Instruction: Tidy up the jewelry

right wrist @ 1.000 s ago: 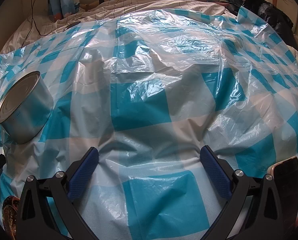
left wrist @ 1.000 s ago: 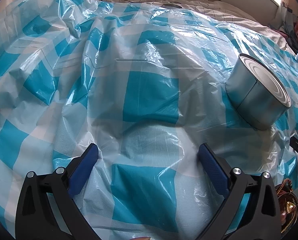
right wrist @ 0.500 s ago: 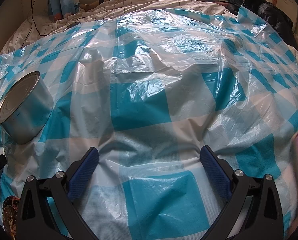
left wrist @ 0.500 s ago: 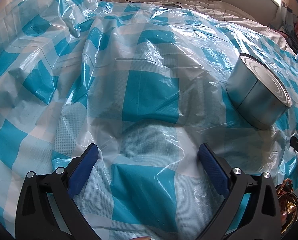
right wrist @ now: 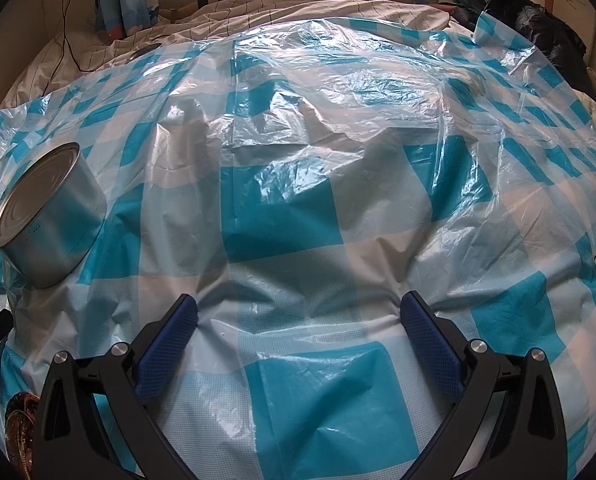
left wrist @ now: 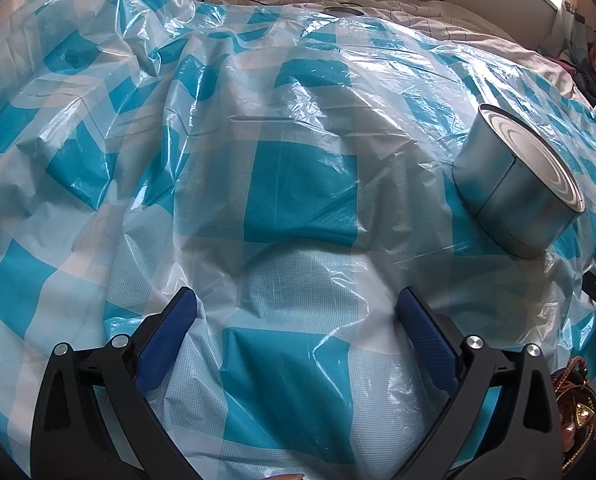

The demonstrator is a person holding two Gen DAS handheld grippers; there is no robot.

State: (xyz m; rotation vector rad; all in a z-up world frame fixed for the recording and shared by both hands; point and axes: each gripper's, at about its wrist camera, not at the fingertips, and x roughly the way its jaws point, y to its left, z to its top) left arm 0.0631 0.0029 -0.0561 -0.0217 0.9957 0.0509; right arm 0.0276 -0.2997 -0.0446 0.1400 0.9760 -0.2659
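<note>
Both claws, left (left wrist: 295, 320) & right (right wrist: 298, 320), spread, empty; jewelry (left wrist: 578, 412) near tin (left wrist: 518, 184); slick plastic sheet (left wrist: 298, 184) may let tin tip.

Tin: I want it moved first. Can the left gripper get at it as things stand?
Probably yes. The left gripper is open and empty, and only bare plastic sheet lies between it and the tin, ahead to its right.

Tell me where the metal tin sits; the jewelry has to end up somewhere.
The metal tin stands on the checked plastic sheet between the two grippers: right of the left wrist view, left of the right wrist view.
</note>
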